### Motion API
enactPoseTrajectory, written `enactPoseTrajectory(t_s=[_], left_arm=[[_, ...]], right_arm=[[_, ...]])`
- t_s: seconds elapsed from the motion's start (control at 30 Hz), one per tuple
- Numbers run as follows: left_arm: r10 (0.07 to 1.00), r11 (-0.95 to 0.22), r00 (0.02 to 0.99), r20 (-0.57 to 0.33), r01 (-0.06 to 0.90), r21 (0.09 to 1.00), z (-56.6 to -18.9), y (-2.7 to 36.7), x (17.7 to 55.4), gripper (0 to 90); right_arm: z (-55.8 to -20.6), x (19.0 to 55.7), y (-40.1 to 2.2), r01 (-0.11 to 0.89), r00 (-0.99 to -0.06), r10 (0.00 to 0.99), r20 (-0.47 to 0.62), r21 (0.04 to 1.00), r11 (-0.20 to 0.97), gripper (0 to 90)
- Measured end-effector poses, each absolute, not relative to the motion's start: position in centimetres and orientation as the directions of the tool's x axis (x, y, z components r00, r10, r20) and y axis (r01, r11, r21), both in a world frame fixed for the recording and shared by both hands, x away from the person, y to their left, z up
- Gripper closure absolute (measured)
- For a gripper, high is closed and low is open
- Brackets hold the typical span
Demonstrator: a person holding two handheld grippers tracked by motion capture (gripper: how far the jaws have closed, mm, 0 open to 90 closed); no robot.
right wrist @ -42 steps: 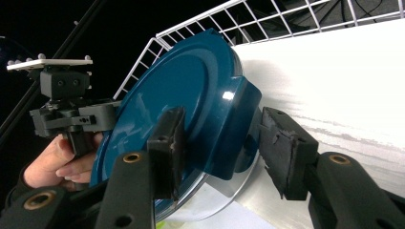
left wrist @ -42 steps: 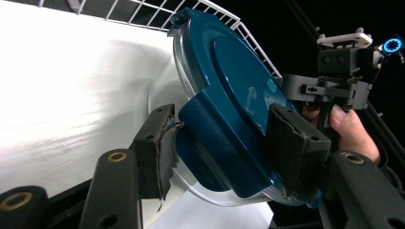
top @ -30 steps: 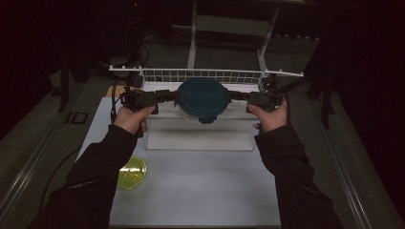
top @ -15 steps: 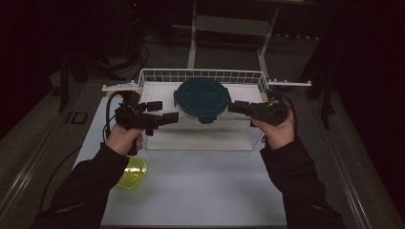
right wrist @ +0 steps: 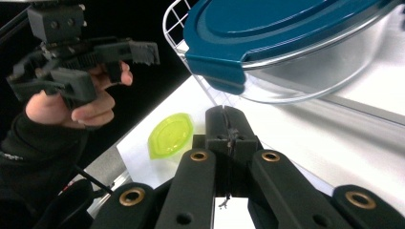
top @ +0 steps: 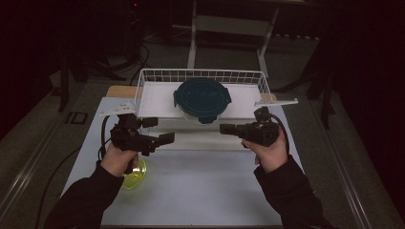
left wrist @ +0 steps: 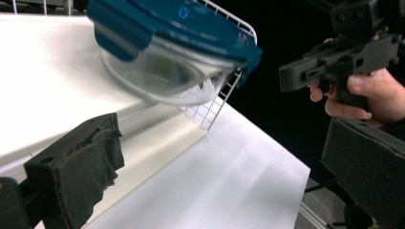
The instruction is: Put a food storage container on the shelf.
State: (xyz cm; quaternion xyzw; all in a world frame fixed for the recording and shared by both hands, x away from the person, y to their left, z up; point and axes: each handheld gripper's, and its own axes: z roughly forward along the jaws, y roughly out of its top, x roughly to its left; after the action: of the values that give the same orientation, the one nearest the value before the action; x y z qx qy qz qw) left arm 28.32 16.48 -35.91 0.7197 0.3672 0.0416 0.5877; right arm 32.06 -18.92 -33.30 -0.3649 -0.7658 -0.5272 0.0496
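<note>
High view: container sits in the basket; my left gripper is spread, right gripper pressed together, both empty — I back off level.

Both forearms reach in from the near edge, sleeves dark. The left gripper points inward with its fingers spread wide, nothing between them. The right gripper points inward, its fingers having just been closing and now pressed together, empty.

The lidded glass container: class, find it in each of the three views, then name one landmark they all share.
High view: lidded glass container sits top centre, inside the wire basket.
Left gripper view: container at upper left-centre.
Right gripper view: container fills the upper right.
Shared landmark: the white wire basket.
</note>
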Motion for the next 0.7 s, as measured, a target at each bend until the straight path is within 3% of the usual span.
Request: enactPoseTrajectory(t_s=[0.7], left_arm=[[0.606,-0.082,0.73,-0.316,0.452,0.888,-38.0,16.6,26.6,0.0]], right_arm=[[-34.3,34.3,-15.2,0.647,-0.694,0.519,0.499,0.749,0.145,90.0]])
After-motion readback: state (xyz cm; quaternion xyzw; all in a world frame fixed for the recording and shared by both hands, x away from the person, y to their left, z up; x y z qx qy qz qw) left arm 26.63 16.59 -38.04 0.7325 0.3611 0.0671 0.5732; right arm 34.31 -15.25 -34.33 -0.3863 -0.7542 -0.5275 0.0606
